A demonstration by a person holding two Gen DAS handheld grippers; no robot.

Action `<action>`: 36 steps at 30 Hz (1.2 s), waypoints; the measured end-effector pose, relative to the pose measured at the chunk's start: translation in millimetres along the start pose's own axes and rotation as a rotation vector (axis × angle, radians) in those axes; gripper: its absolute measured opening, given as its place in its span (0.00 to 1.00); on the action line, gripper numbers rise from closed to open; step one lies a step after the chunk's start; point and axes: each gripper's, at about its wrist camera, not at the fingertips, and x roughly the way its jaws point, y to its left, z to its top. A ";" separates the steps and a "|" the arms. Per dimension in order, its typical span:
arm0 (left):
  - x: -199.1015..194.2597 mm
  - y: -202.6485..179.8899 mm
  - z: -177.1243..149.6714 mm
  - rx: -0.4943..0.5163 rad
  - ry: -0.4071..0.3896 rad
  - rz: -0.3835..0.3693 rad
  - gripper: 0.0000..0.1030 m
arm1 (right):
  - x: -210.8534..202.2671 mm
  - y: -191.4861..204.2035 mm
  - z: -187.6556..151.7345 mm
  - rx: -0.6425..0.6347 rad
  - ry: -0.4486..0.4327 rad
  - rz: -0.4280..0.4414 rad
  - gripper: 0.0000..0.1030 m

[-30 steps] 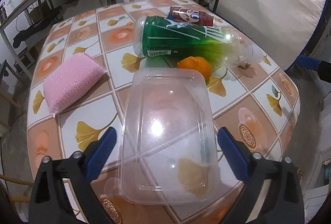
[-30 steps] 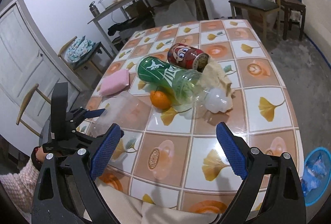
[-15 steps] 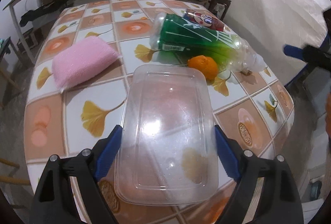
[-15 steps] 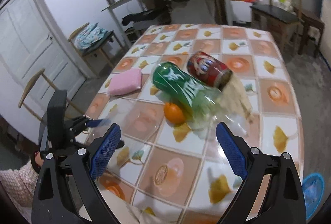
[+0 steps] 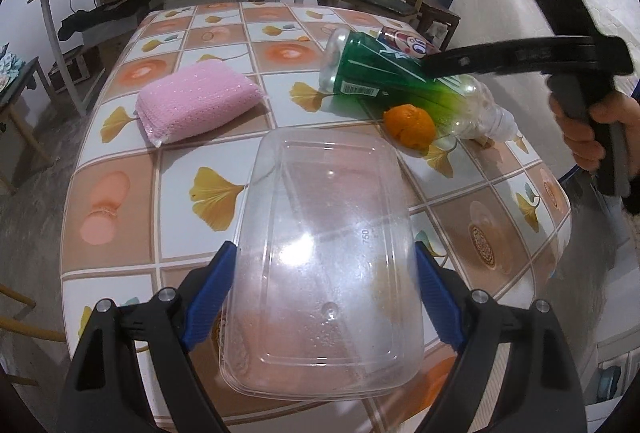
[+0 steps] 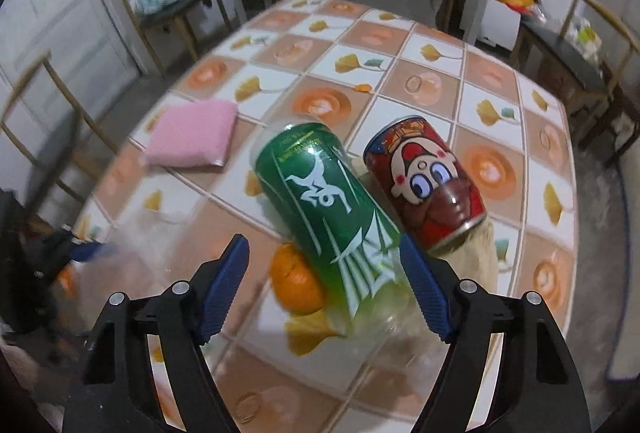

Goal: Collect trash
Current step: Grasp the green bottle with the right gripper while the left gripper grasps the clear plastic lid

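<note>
Two grips at once: I am working both grippers on trash lying on the tiled table (image 5: pixel 120 161).
Left gripper: the left gripper (image 5: pixel 324 297) has its blue pads against the two long sides of the clear plastic box (image 5: pixel 324 257), which sits upside down near the table's near edge; its jaws have just been closing, and I read it as pinching the box.
Left-hand advice: I would squeeze gently, since thin plastic like this likely buckles, and lift it level.
Left pose: tilted steeply down at the table, straddling the box's near end.
Middle of the table: the pink sponge (image 5: pixel 198 103) lies towards the left edge and is not my target; the orange (image 6: pixel 296 283) touches the bottle's side.
Right gripper: the right gripper (image 6: pixel 324 293) is spread, jaws just been closing, with the green bottle (image 6: pixel 328 205) between the pads, not yet pressed.
Right-hand advice: I should centre on the bottle's body and keep the right pad off the red can (image 6: pixel 426 189) just beside it.
Right pose: a hand (image 5: pixel 600 137) holds it from the table's right edge, pointing steeply down.
</note>
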 end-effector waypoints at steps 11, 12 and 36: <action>2.1 -1.1 0.9 0.011 -0.001 0.012 0.81 | 35.2 -4.1 13.0 -0.060 0.090 -0.099 0.69; 2.4 -1.3 1.0 0.012 -0.001 0.013 0.81 | 37.0 -4.6 13.7 -0.067 0.096 -0.102 0.69; 4.1 -5.5 1.1 0.013 -0.004 0.042 0.82 | -21.6 -11.6 4.4 -0.044 -0.043 -0.100 0.59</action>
